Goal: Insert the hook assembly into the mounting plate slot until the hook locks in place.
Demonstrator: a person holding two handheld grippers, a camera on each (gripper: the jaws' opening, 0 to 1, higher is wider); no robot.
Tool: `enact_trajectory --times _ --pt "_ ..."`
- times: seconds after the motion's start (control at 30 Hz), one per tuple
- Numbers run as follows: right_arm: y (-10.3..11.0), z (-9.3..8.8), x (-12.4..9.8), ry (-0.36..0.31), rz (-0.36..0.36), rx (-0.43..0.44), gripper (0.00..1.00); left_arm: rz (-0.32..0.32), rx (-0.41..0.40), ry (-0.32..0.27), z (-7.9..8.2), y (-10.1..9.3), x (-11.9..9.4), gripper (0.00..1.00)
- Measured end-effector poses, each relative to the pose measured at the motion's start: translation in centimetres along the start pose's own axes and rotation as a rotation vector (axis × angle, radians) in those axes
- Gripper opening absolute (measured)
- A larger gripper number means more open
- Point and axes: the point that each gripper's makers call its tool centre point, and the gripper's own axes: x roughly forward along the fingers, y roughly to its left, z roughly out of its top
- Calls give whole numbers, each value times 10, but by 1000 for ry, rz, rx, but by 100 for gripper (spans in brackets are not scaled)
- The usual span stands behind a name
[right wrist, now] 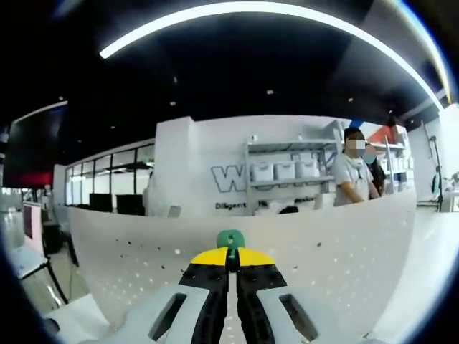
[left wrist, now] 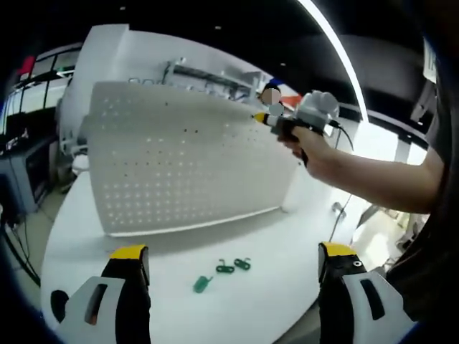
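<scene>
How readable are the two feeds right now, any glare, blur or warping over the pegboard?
Left gripper view: pegboard evenly lit but bowed by fisheye, bright glare behind the person's arm. Right gripper view: dark ceiling, bright light strip, the green hook in the right hand-held gripper slightly soft.

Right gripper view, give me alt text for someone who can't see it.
The right tool is shut on a small green hook, held up close to a white pegboard that spans the scene. Beyond the board stand white shelves with boxes and a person.
</scene>
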Motion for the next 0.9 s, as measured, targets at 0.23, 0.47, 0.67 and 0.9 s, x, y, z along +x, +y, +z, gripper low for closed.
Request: enact_trajectory --times 0.23,0.47,0.67,0.9 --pt "-12 -6 5 7 -27 35 0 6 -5 -4 1 3 0 99" --pt "-13 -8 9 1 -31 34 0 8 -14 1 -3 2 0 99" --pt "-13 -17 10 -1 -27 21 0 14 -19 -1 -3 4 0 98" --pt "-15 -24 12 5 -33 -13 0 22 -22 -1 -3 8 0 97"
